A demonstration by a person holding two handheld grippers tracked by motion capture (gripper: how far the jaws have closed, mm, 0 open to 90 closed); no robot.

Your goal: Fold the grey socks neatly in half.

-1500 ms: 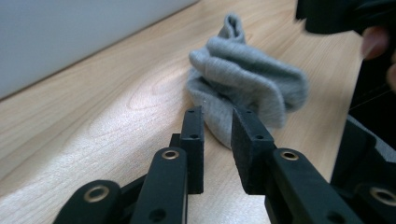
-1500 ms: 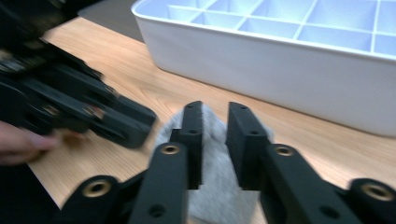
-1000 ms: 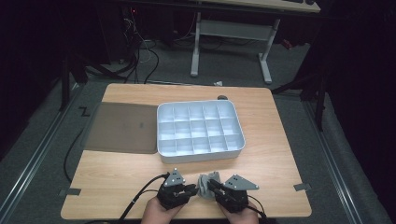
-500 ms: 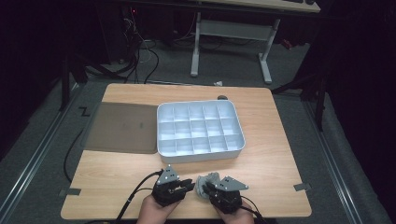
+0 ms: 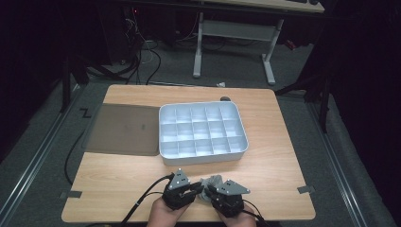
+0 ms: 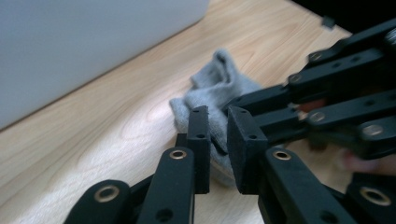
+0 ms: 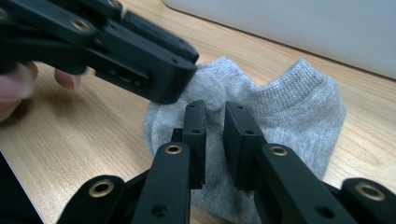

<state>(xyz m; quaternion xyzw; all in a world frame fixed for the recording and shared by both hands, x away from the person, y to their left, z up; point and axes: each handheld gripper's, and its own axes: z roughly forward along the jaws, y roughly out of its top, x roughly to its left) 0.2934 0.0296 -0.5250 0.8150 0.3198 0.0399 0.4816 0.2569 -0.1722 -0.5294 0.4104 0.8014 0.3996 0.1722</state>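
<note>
A small grey sock (image 7: 261, 116) lies bunched on the table's (image 5: 283, 156) near edge, just in front of the white divided tray (image 5: 203, 132). The left gripper (image 6: 219, 135) and right gripper (image 7: 215, 135), jaws nearly closed, each pinch its fabric, likely to spread or fold it.

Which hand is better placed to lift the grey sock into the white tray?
Probably left: the left gripper seems closed on the grey knitted sock at its edge; the right gripper hovers over its middle.
</note>
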